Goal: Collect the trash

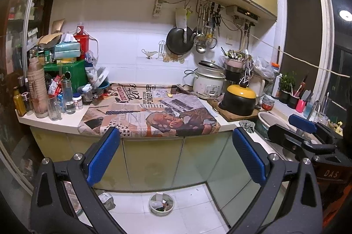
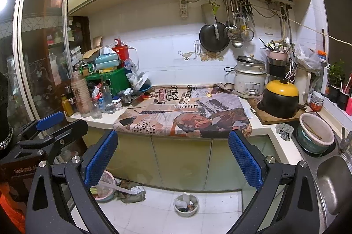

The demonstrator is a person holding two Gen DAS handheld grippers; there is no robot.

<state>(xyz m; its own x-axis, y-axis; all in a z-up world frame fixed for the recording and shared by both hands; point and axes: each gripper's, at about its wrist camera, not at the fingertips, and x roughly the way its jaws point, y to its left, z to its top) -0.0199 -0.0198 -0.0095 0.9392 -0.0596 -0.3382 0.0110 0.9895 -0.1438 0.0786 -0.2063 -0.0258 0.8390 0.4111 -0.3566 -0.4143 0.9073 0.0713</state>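
At the far left, the counter (image 1: 66,121) edge is crowded by bottles, jars and a stack of cups (image 1: 36,84), with a green box (image 1: 72,73) and a tissue box (image 1: 67,50) piled behind them; little free surface is left there. Toward the middle, the counter is covered by spread newspaper (image 1: 154,110), whose front margin is draped over the counter's front edge. This stretch is kept largely bare, apart from a few small scraps near its back edge.

The left tool (image 1: 176,159) is held in front of the lower cabinet doors, well short of the counter; its blue pads are spread wide and nothing is gripped. The right tool (image 2: 173,159) is held the same way beside it, jaws parted and empty. Between each pair of fingers, open floor (image 2: 215,212) is seen below.

On that floor, a small white bowl (image 2: 186,204) holding bits of trash is set just ahead of the cabinets, clear on all sides. To its left, a pink basin (image 2: 104,187) and a crumpled rag (image 2: 132,191) are seen against the cabinet base.

Farther right, a rice cooker (image 2: 249,77) is placed at the back of the counter, and a black pot with a yellow lid (image 2: 280,99) is set on a wooden board (image 2: 270,118) near the corner. A grey rag (image 2: 284,130) is laid at the counter's edge, just beside a bowl (image 2: 316,132) resting at the sink (image 2: 334,181).
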